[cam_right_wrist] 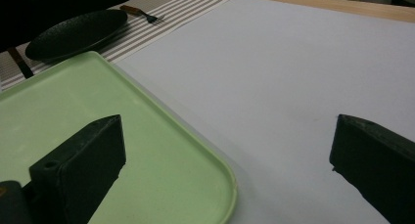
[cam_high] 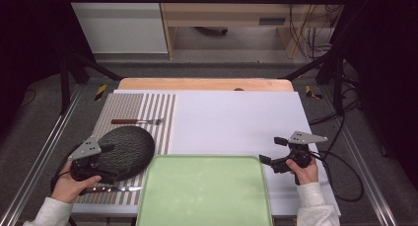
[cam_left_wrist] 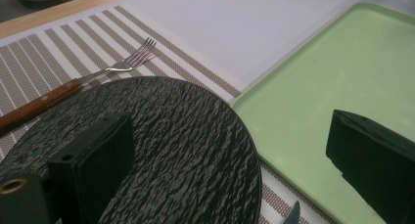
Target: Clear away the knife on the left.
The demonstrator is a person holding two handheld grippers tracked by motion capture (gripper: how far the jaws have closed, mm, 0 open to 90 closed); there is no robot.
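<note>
The left tongs [cam_high: 109, 159] are held wide open over the near left part of a black plate [cam_high: 129, 148], one jaw above its rough surface, nothing gripped. The plate is set on a striped mat [cam_high: 129, 105] on the tabletop [cam_high: 231, 120], just left of a green tray [cam_high: 204, 191]. A fork [cam_high: 137, 121] is laid beyond the plate and a knife [cam_high: 116, 188] on its near side. The right tongs [cam_high: 272, 150] are spread open and empty by the tray's far right corner
</note>
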